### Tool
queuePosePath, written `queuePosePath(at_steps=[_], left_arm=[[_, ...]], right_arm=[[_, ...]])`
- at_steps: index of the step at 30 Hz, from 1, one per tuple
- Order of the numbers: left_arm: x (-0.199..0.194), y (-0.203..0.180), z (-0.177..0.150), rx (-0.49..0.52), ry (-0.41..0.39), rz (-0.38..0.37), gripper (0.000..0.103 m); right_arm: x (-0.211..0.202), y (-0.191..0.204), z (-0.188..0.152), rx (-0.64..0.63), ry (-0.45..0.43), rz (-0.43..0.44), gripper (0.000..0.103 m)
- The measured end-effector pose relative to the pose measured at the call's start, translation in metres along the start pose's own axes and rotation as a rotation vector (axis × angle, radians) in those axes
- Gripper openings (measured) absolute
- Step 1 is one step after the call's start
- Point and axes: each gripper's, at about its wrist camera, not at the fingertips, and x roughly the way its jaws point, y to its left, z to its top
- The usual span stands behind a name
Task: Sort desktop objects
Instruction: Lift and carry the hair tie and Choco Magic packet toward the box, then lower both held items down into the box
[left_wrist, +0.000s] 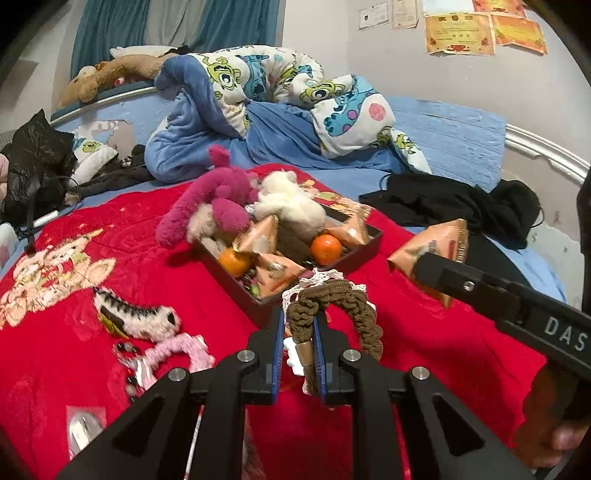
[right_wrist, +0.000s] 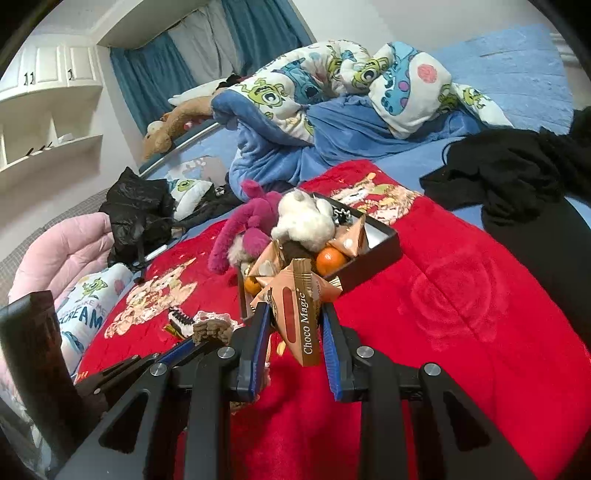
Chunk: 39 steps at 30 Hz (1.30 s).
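So the left gripper (left_wrist: 300, 328) is clenched on a brown scrunchie (left_wrist: 343, 306) with a bit of white lace trim, pinched right between its blue pads, and the loop flops out to the right of the fingers. It's held just in front of the near corner of the dark tray (left_wrist: 236, 284). The right gripper (right_wrist: 293, 317) is clamped on a triangular Choco Magic packet (right_wrist: 303, 306), which sticks up between the jaws, just near-side of that same tray.

The tray's already loaded: a pink plush (left_wrist: 218, 203), a white plush (left_wrist: 291, 201), two oranges (left_wrist: 325, 249) and a few more of those triangle packets.

All of it sits on a red fleece blanket (left_wrist: 424, 332) with cartoon prints. On the left of it, near side, lie a black-and-white fuzzy hair clip (left_wrist: 136, 317) and a pink scrunchie (left_wrist: 181, 350). Farther back there's a blue bedsheet, a rumpled cartoon monster duvet (left_wrist: 280, 81), black clothes (left_wrist: 461, 203) on the right, teal curtains and certificates on the wall.
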Motion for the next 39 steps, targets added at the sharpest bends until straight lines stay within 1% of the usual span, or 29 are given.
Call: queuePosePath(at_steps=[3, 6, 8, 11, 14, 19, 21, 25, 27, 29, 31, 32, 34, 36, 38, 39], left_arm=[[0.010, 0.008, 0.008, -0.018, -0.003, 0.002, 0.015], [0.018, 0.013, 0.018, -0.018, -0.031, 0.021, 0.015], [0.020, 0.014, 0.024, -0.011, -0.054, 0.031, 0.015], [0.024, 0.018, 0.030, -0.013, -0.077, 0.020, 0.015], [0.030, 0.020, 0.033, -0.006, -0.093, 0.025, 0.015], [0.047, 0.023, 0.038, 0.000, -0.114, 0.025, 0.015], [0.054, 0.025, 0.042, -0.002, -0.133, 0.041, 0.015], [0.071, 0.034, 0.054, -0.043, -0.148, 0.034, 0.015], [0.083, 0.038, 0.061, -0.056, -0.145, 0.033, 0.015], [0.097, 0.039, 0.066, -0.046, -0.140, 0.051, 0.015], [0.110, 0.039, 0.070, -0.023, -0.137, 0.080, 0.015], [0.115, 0.040, 0.071, -0.013, -0.133, 0.081, 0.015], [0.128, 0.042, 0.075, -0.002, -0.115, 0.087, 0.015], [0.137, 0.048, 0.079, -0.021, -0.103, 0.064, 0.015], [0.145, 0.053, 0.079, -0.046, -0.083, 0.041, 0.015], [0.150, 0.055, 0.077, -0.050, -0.074, 0.045, 0.015]], right_arm=[[0.009, 0.000, 0.003, -0.030, -0.004, 0.002, 0.026], [0.021, -0.001, 0.004, -0.042, -0.013, 0.014, 0.026], [0.029, 0.003, 0.003, -0.091, -0.026, 0.012, 0.026], [0.036, 0.008, -0.006, -0.139, -0.021, 0.012, 0.026], [0.042, 0.015, -0.010, -0.188, -0.020, -0.035, 0.026], [0.052, 0.021, 0.002, -0.180, -0.056, -0.054, 0.026], [0.059, 0.021, 0.007, -0.166, -0.062, -0.056, 0.026], [0.078, 0.021, 0.020, -0.225, -0.075, -0.094, 0.026], [0.088, 0.016, 0.026, -0.228, -0.082, -0.093, 0.026], [0.100, 0.008, 0.031, -0.220, -0.092, -0.085, 0.026], [0.111, 0.000, 0.036, -0.185, -0.091, -0.059, 0.026], [0.119, -0.006, 0.039, -0.159, -0.084, -0.052, 0.026], [0.130, -0.010, 0.046, -0.135, -0.068, -0.059, 0.026], [0.142, -0.012, 0.051, -0.133, -0.055, -0.065, 0.026], [0.150, -0.013, 0.054, -0.128, -0.048, -0.044, 0.026], [0.153, -0.014, 0.054, -0.126, -0.046, -0.037, 0.026]])
